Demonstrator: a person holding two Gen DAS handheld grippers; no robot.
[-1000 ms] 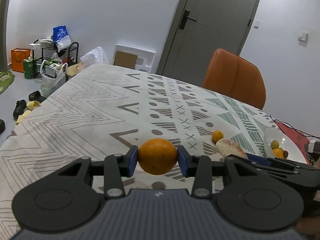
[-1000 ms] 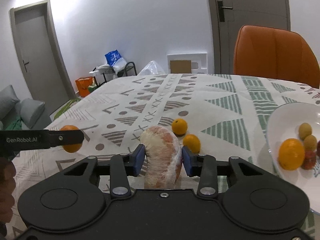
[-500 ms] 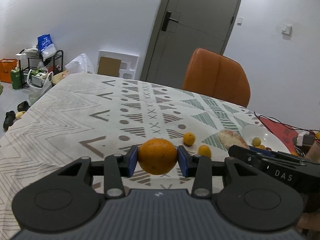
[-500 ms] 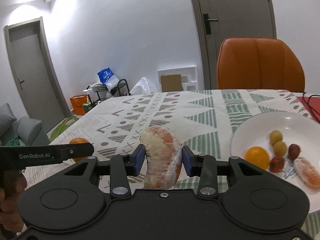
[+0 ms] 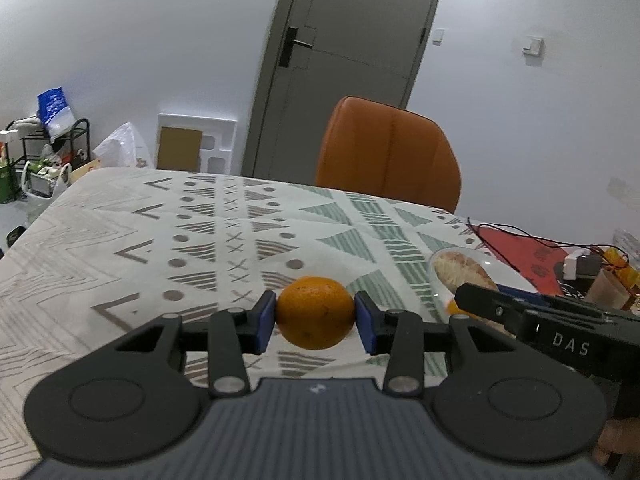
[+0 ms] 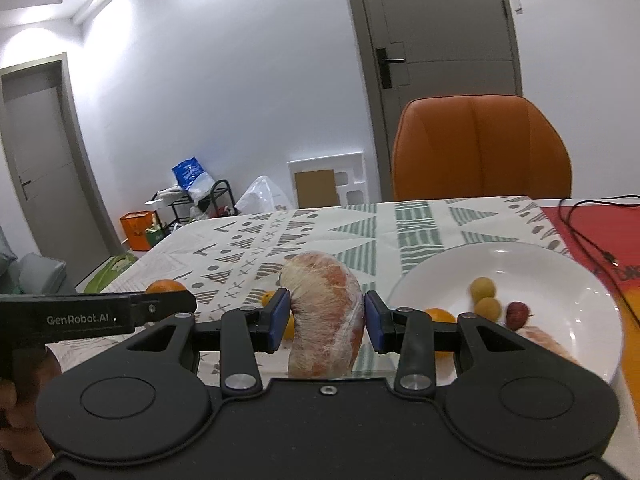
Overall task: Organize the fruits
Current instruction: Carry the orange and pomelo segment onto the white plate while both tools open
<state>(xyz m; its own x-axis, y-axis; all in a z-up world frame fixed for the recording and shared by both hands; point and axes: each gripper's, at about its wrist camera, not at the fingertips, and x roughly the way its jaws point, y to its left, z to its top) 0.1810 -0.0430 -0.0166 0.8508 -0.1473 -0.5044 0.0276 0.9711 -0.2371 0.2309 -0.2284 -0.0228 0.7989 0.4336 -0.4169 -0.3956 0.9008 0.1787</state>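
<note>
- The table (image 5: 120,240) has a patterned cloth, and an orange chair (image 6: 480,148) stands behind its far side
- The plate (image 6: 560,264) is white and lies on the right part of the table; it already holds an orange, two small yellow-green fruits, one red fruit and a peeled piece
- The right gripper (image 6: 325,322) pinches the pomelo piece (image 6: 326,316) by its two flat sides and holds it above the table, just left of the plate
- This piece looks wrapped in thin film, so I judge it soft and a little slippery; a gentle hold at the thick middle is safest, because strong pressure can squash it
- The left gripper (image 5: 315,320) pinches an orange (image 5: 315,312) at its widest part, in the air over the cloth, and the plate is to its right
- The orange seems firm and round, with moderate weight; it can roll after release, so it is better to set it low inside the plate
- Two small oranges (image 6: 268,298) lie on the cloth, left of the plate, partly hidden by the right gripper
</note>
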